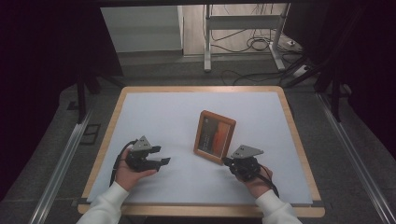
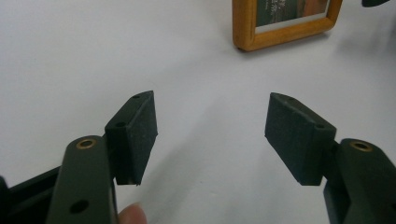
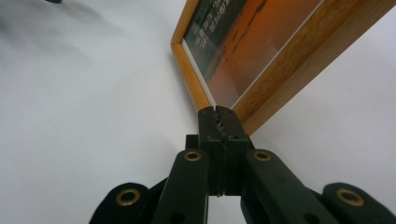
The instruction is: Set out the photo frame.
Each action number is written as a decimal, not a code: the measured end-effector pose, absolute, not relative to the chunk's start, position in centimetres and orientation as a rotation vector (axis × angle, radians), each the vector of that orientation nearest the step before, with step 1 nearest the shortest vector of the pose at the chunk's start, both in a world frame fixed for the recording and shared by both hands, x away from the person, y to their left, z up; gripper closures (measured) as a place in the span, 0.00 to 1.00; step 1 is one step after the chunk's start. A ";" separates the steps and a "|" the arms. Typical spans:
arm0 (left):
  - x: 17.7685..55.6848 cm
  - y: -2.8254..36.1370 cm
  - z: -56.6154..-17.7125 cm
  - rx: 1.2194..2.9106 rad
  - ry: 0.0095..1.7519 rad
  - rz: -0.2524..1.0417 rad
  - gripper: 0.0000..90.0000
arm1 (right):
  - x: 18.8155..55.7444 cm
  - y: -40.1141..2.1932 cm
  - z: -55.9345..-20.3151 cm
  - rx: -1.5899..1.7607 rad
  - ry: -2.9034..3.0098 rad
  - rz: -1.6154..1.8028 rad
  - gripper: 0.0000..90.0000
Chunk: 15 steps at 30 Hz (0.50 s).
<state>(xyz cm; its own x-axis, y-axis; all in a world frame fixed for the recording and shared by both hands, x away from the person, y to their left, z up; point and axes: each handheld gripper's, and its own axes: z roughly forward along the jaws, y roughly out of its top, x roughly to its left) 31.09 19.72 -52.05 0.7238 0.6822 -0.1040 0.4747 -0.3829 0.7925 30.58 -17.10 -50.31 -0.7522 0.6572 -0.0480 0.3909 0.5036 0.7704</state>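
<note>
One picture frame (image 1: 215,136); two grippers, left (image 1: 156,157) and right (image 1: 227,162).

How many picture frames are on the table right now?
1. The frame lies right of centre on the table, at the tips of the right hand-held gripper. Nothing on the table looks able to hide another.

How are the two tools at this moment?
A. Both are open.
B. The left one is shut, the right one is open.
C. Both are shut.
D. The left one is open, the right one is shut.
D: the left tool has a wide gap between its pads, while the right tool has its jaws pressed together at the corner of the picture frame.
</note>
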 end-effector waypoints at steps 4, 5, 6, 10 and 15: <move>31.1 19.6 -52.1 2.054 0.875 0.293 0.37 | 31.0 -16.6 -50.8 0.876 2.434 1.096 1.00; 31.1 19.5 -52.1 2.055 0.874 0.291 0.37 | 31.1 -16.4 -50.9 0.875 2.440 1.094 1.00; 31.1 19.5 -52.2 2.056 0.873 0.289 0.37 | 31.2 -16.2 -51.1 0.865 2.448 1.087 1.00; 31.1 19.4 -52.2 2.060 0.872 0.288 0.37 | 31.6 -15.4 -51.8 0.855 2.466 1.044 1.00; 31.2 19.4 -52.3 2.066 0.873 0.282 0.37 | 31.8 -15.0 -52.3 0.832 2.494 1.017 1.00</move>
<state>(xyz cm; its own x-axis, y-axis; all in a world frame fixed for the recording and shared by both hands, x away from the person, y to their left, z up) 31.22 19.44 -52.30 0.7306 0.6737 -0.1110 0.4812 -0.3927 0.7837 31.84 -15.03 -52.33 -0.7786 0.6232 -0.0729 0.3944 0.5764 0.7157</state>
